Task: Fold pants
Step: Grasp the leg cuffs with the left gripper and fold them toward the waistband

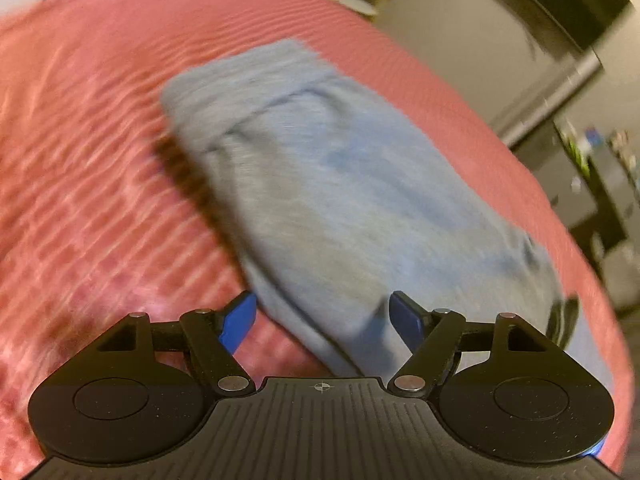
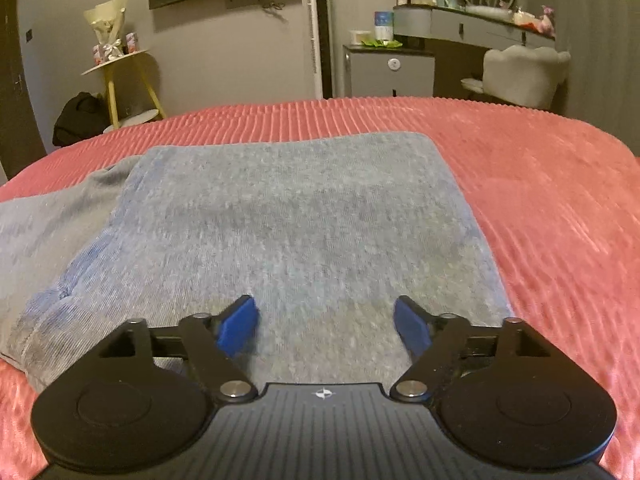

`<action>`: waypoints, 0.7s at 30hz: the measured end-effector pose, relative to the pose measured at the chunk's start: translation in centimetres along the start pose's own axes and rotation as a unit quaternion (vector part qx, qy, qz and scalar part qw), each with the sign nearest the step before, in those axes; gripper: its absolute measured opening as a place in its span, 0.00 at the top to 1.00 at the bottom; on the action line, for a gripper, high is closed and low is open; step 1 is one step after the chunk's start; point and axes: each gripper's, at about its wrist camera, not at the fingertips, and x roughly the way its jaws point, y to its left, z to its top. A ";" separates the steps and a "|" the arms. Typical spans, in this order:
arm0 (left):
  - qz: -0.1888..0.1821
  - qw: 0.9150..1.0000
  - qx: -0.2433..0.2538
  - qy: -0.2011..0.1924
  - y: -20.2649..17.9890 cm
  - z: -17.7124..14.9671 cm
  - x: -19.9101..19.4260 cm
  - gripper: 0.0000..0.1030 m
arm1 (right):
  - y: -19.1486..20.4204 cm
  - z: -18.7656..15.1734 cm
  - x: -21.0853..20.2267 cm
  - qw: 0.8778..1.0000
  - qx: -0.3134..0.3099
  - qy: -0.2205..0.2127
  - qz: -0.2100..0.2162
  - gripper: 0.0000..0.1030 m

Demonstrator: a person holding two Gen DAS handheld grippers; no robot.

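The pants (image 2: 280, 232) lie on the pink ribbed bedspread (image 2: 540, 200) as a grey-blue knit slab, already doubled over: in my right wrist view an upper layer with a fairly square far edge sits on a lower layer that pokes out to the left, with a bluer seam running down that left side. In the left wrist view the same bundle (image 1: 340, 184) reads as a long, tapering strip running diagonally away from me, badly blurred, so I cannot judge its creases there. I judge the fold to be partly made, with one more turn or a smoothing pass left. Both claws are spread and empty: my right gripper (image 2: 326, 326) hovers over the near part of the cloth with nothing pinched between its blue pads (image 2: 236, 330), and my left gripper (image 1: 322, 322) hangs at the near end of the strip, jaws likewise apart and clear of fabric. To do the next fold well, I would take both layers together at the near corners, bite deep enough that the lower layer does not slip, and carry the edge over evenly so the sides stay aligned.
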 end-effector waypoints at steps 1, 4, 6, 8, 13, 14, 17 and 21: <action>-0.013 1.000 -0.019 0.003 1.0 0.3 0.4 0.24 | 0.2 -0.1 0.1 1.000 -0.003 -0.003 0.001 0.17; -0.055 0.997 -0.060 -0.003 2.7 1.5 1.1 0.25 | 0.7 -0.2 0.6 1.000 -0.010 -0.010 0.002 0.15; -0.066 0.995 -0.080 -0.006 3.2 2.5 1.7 0.25 | 0.6 -0.2 0.7 1.000 -0.007 -0.014 0.004 0.14; -0.076 0.992 -0.102 -0.015 3.6 3.3 2.4 0.26 | 0.6 -0.1 1.0 1.000 -0.007 -0.017 0.005 0.13; -0.097 0.987 -0.129 -0.025 4.1 4.0 3.5 0.74 | 0.8 -0.1 1.2 1.000 -0.010 -0.022 0.004 0.12; -0.104 0.987 -0.116 -0.032 4.0 3.8 3.5 0.75 | 0.8 0.0 1.2 1.000 -0.008 -0.023 0.005 0.12; -0.094 0.991 -0.093 -0.036 3.8 3.6 3.6 0.68 | 0.7 0.0 1.2 1.000 -0.003 -0.025 0.007 0.12; -0.060 0.989 -0.133 -0.015 3.0 4.5 4.4 0.58 | 0.9 -0.2 1.4 0.999 -0.007 -0.034 0.003 0.08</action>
